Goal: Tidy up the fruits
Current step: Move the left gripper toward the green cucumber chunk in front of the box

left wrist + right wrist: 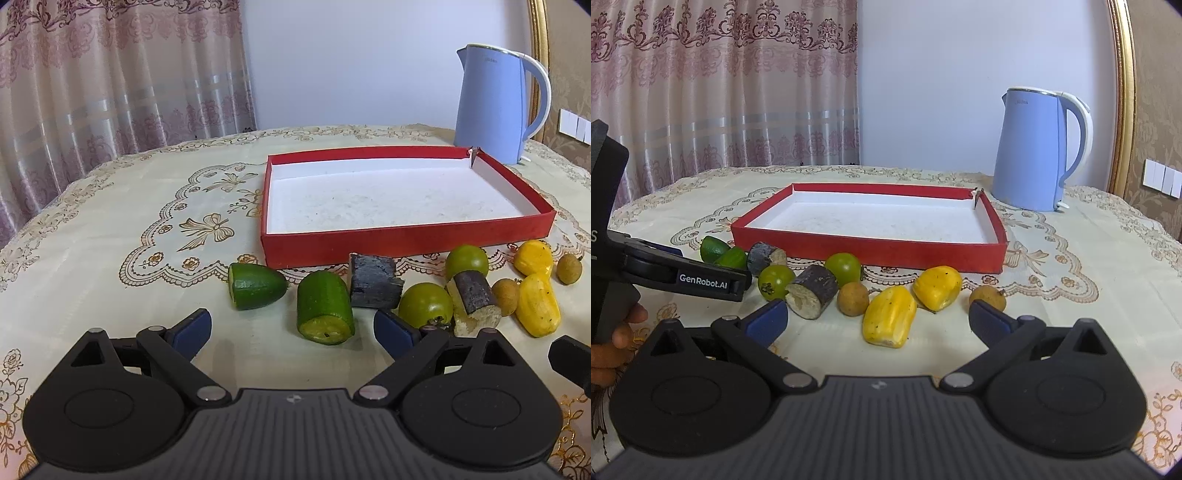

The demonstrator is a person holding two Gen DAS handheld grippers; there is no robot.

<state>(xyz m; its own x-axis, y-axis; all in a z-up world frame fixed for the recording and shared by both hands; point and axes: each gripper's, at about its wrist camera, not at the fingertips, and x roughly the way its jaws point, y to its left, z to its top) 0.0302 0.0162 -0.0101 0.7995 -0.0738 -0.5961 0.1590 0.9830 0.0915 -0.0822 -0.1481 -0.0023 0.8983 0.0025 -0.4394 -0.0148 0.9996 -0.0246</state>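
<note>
both claws, left claw (291, 328) and right claw (877, 319), are released and hold nothing. the fruits (325, 308) lie on the worktop just before the empty red box (406, 242). center one piece between the pads, then close gently.

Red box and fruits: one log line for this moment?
left gripper: open, empty | right gripper: open, empty | red box: empty | fruits: on table beside box

Fruit pieces lined up before an empty red tray (871, 254) on a cloth-covered worktop (1071, 295)

Right tongs (877, 317) stand wide apart, gripping nothing, with a yellow jackfruit pod (889, 316) just ahead between them. Left tongs (713, 282) reach in from the left edge. A blue kettle (1030, 151) stands behind the tray
</note>
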